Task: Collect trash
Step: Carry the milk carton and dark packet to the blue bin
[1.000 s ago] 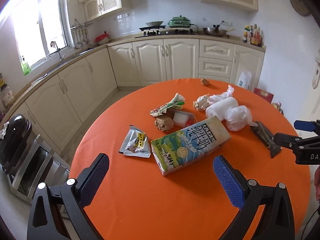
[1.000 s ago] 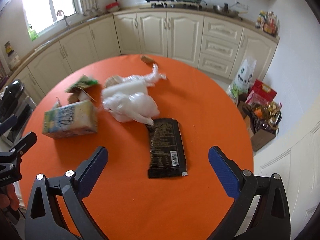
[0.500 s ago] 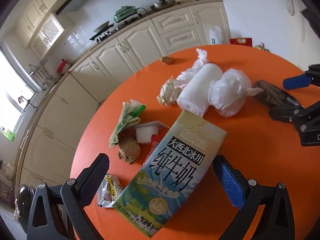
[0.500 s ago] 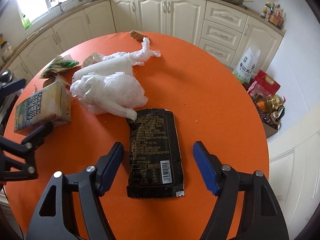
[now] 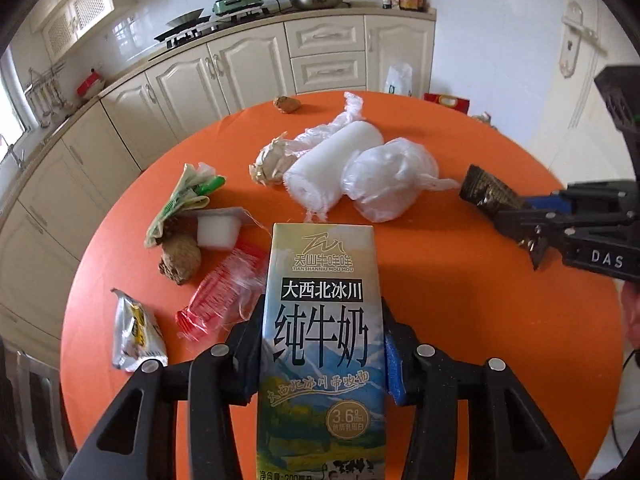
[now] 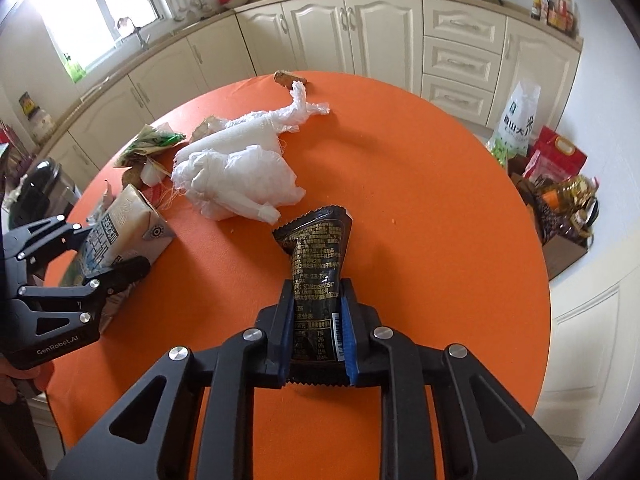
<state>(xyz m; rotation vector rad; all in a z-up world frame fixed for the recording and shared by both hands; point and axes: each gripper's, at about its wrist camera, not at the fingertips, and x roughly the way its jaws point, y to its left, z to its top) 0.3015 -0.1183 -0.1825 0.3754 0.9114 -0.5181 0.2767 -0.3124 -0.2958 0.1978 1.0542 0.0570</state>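
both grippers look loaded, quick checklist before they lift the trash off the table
1. Left gripper shut on the milk carton, pads on both side faces: ok.
2. Right gripper shut on the black wrapper, which is pinched and crumpled between the pads: ok.
3. Carton free of the red wrapper beside it: cannot tell, they sit very close.
4. Black wrapper free of the white plastic bag: ok, a gap shows.
5. The two grippers apart from each other: ok.
6. Bin or bag to drop the trash into: cannot tell, none in view.
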